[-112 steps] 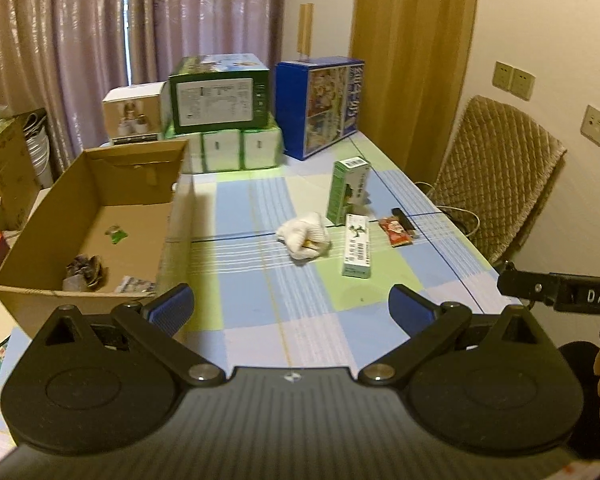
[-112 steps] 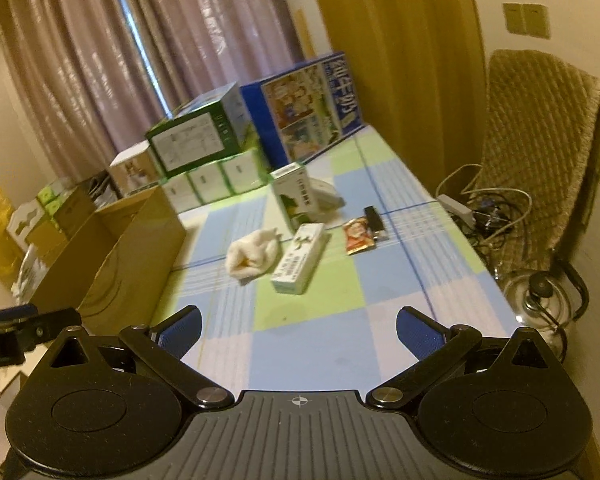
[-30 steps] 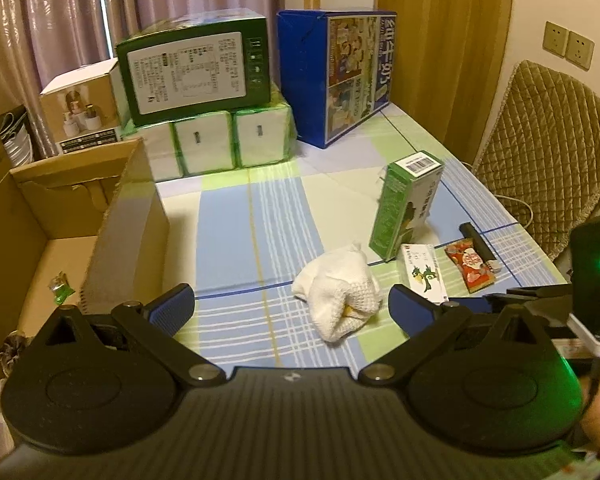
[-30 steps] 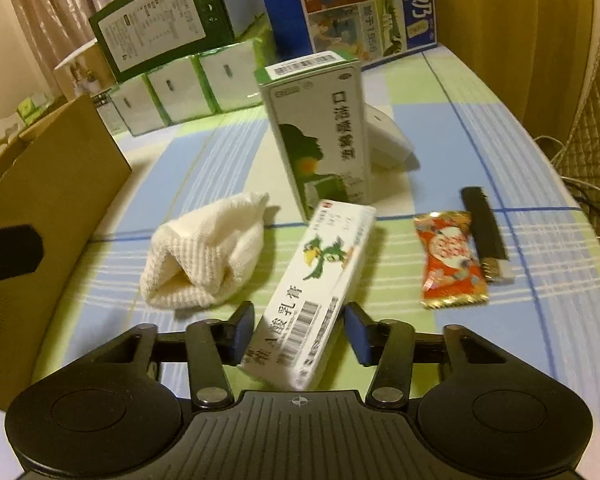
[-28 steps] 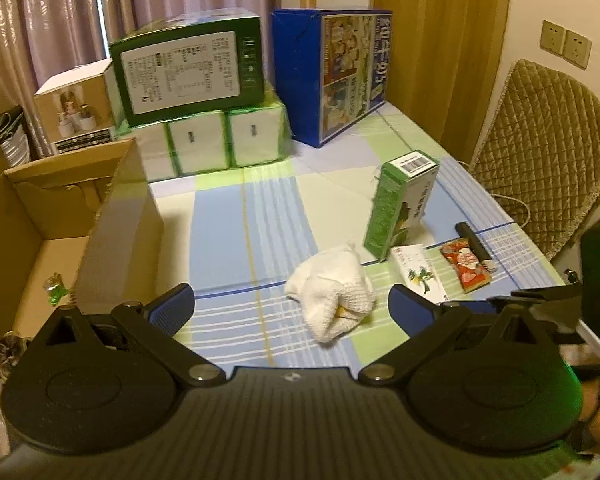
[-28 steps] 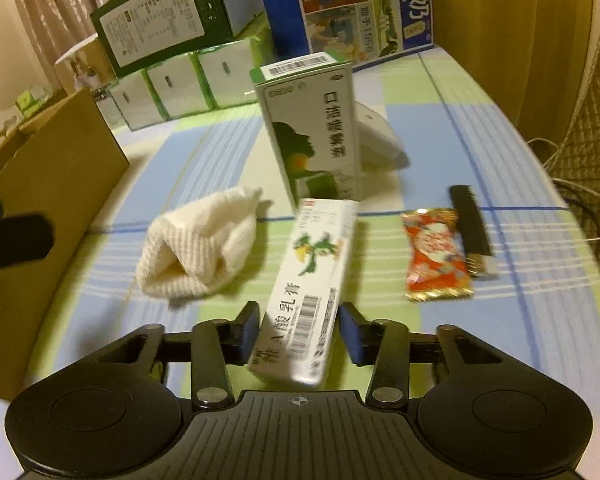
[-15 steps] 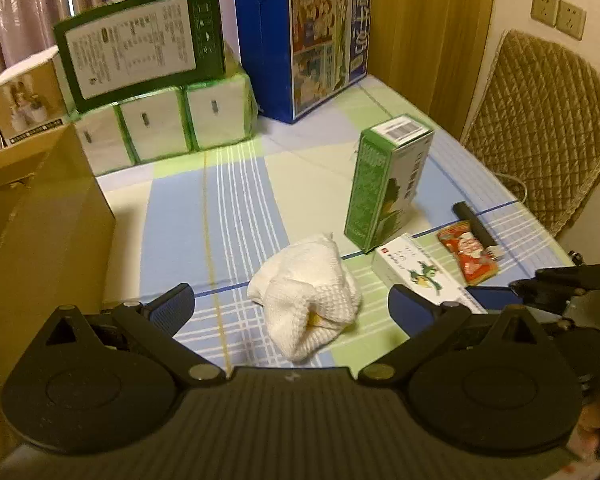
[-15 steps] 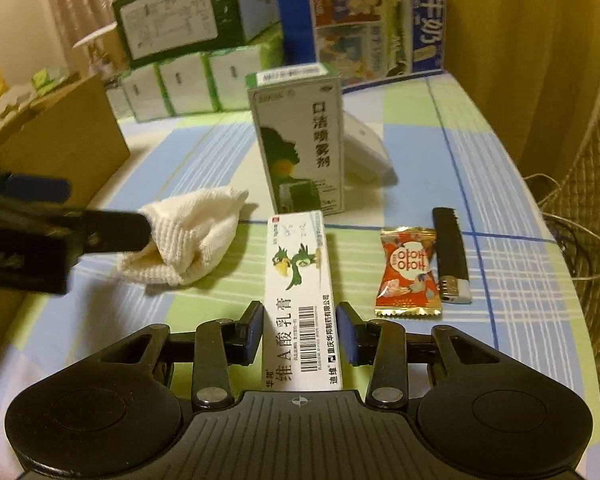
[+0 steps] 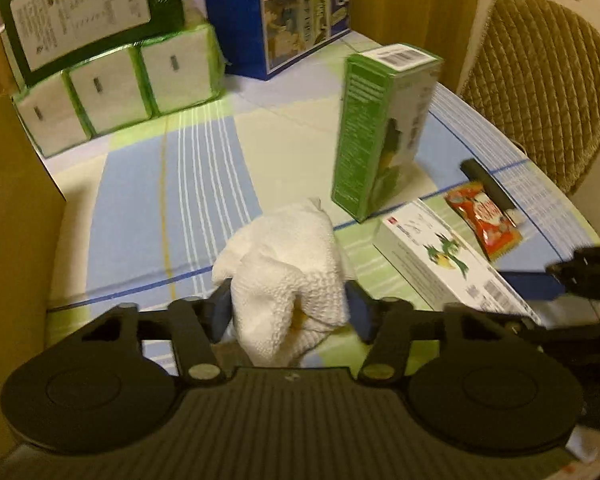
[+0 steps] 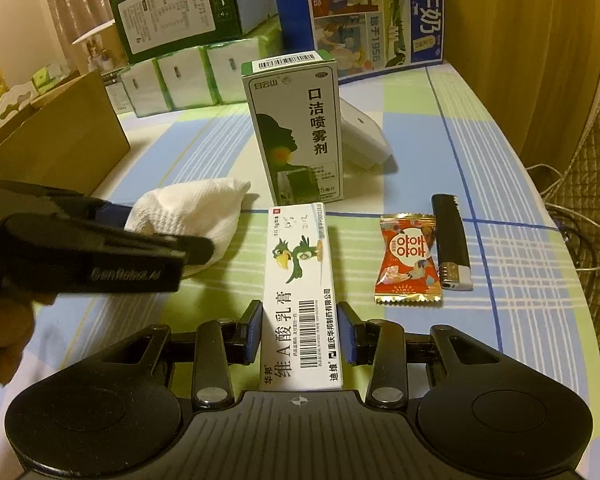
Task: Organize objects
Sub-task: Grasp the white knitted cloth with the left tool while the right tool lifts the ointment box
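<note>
On the checked tablecloth (image 10: 480,152) our left gripper (image 9: 288,308) pinches the white knitted cloth (image 9: 288,256) while our right gripper (image 10: 300,330) clamps the flat ointment box (image 10: 300,280), likely bound for the cardboard box (image 10: 72,136).

The tablecloth (image 10: 480,152) has blue, green and cream checks with thin white stripes. The cloth (image 9: 288,264) is white. The flat box (image 10: 300,292) is white with 1 green bird. The upright box (image 10: 296,132) is green and white. The candy wrapper (image 10: 408,256) is red, the lighter (image 10: 450,232) black.
</note>
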